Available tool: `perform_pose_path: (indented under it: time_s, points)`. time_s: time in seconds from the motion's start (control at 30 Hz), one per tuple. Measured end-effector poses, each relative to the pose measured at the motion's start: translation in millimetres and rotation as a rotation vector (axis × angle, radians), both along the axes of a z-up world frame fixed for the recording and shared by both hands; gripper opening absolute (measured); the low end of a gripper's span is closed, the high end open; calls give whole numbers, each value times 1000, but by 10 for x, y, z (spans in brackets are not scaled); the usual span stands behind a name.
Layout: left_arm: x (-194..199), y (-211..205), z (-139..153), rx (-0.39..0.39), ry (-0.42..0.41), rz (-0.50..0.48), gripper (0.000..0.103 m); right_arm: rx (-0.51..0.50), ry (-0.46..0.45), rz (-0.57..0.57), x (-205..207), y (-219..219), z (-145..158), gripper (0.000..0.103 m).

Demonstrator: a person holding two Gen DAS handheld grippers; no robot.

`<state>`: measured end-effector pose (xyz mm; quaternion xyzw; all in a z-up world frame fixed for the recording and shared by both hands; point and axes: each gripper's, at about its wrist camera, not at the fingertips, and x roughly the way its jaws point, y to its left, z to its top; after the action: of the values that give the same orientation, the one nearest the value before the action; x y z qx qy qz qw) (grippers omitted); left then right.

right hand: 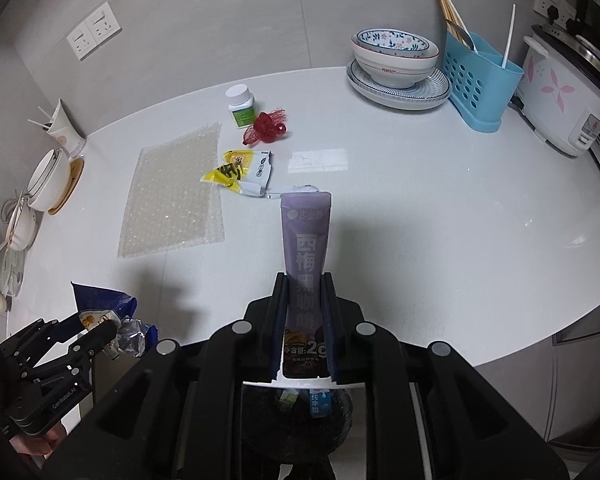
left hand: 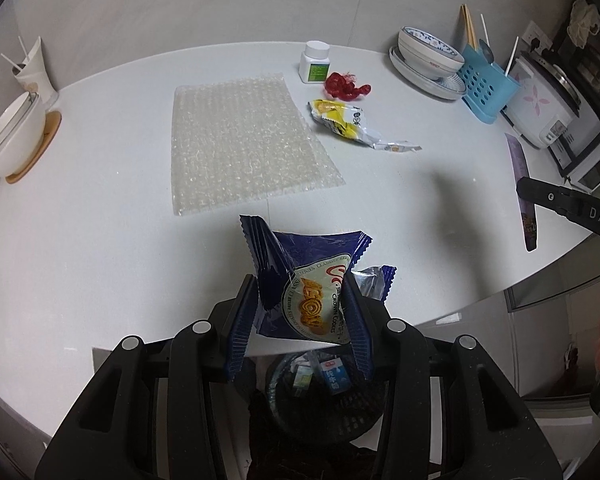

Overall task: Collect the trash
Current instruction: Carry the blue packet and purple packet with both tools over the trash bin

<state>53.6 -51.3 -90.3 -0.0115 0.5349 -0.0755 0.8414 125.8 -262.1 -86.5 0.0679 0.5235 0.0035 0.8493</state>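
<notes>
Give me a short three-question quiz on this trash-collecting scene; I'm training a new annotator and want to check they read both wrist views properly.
1. True or false: the left gripper is empty.
2. What does the right gripper hold?
A. a yellow wrapper
B. a purple sachet
C. a white bottle
3. Name the red item lying beside the white bottle on the table.

Key
1. False: it grips a blue cookie wrapper.
2. B: the purple sachet stands between its fingers; the yellow wrapper lies on the table.
3. A crumpled red net.
</notes>
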Motion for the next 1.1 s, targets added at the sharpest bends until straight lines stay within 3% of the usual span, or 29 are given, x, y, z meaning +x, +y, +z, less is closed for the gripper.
perform_pose_path:
  time_s: [0.87,1.1]
  points:
    - [-813,-71,-197,-39,14,49,41,-15,12,108,-807,34,-283,16]
    - [-1054,-75,-367,-45,29,44,41,9,8,152,-1130,100,-412,16]
